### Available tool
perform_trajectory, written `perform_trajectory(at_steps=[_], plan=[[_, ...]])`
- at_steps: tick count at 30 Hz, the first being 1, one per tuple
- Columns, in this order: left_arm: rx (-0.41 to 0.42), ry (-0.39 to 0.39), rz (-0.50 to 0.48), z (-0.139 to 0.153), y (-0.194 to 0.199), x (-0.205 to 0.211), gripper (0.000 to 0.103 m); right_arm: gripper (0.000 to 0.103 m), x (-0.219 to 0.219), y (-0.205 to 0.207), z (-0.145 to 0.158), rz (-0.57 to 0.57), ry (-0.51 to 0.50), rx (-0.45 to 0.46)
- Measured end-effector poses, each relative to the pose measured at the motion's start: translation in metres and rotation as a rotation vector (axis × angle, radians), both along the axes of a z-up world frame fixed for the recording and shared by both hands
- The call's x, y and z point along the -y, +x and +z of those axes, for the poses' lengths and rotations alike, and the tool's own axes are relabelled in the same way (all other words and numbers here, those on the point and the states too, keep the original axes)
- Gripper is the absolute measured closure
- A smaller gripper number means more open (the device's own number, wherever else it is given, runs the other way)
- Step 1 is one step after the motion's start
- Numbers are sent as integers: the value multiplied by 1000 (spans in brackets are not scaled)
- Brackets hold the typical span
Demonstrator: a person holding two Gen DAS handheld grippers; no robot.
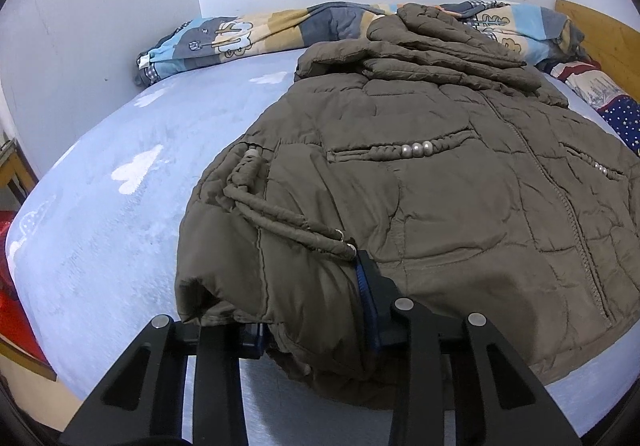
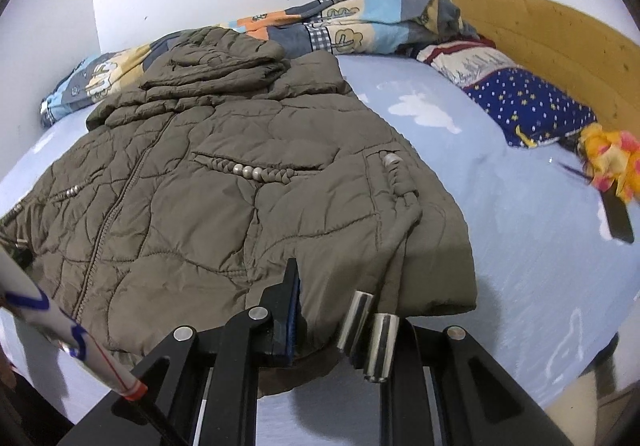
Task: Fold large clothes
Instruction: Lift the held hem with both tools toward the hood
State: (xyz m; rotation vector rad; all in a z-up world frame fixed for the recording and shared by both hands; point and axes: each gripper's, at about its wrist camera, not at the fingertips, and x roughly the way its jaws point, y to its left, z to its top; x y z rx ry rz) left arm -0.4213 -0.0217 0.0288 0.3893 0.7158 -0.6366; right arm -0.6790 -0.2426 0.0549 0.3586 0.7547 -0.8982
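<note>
Olive quilted jacket (image 1: 420, 186) lies front-up on the blue bed (image 1: 120, 206), zipper shut, hood and collar bunched at the far end near the patterned quilt (image 1: 224, 38) along the wall. Both tongs are at the near hem. Left tongs (image 1: 312, 310) are spread apart with a thick roll of the hem's left corner between the fingers; the fingers are not visibly pressed in, so I judge it a straddle, not yet a clamp. Right tongs (image 2: 340, 326) are also apart around the hem's right corner, with the drawcord's two metal end caps (image 2: 368, 334) hanging right between the fingers. Step looks like grabbing both hem corners to fold the bottom up toward the collar. Risks: padding is puffy and slick, so a shallow bite could take only the top layer and let the back panel drag behind, giving a crooked fold. On the right, the fingers could close on the metal caps or cord instead of fabric, and the corner would slip out when lifted. Uneven lift between the two sides would skew the fold line. Braided pocket trim with beads (image 2: 248, 170) could snag. Pillow (image 2: 528, 102) and orange-yellow fabric item (image 2: 608, 158) sit well apart, no interference likely.
</note>
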Motion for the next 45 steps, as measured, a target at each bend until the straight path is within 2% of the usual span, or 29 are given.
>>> perform_trajectory(at_steps=[15,28,33,37,45], plan=[[35,19,-10,0,-4,2,69,84,-5,6,1,17,-50,-47],[122,32,-40,7,-17,1,73,85,-14,7,9,33,-119,-68],[154,-6,-49,20,-22,-5,77,86,-23,0,26,34,-197,-32],[174,-26,-52,31,-27,-12,78,87,-32,-2,36,35,-264,-37],[175,-68,-54,51,-35,-25,80,87,-42,-21,53,29,-242,25]])
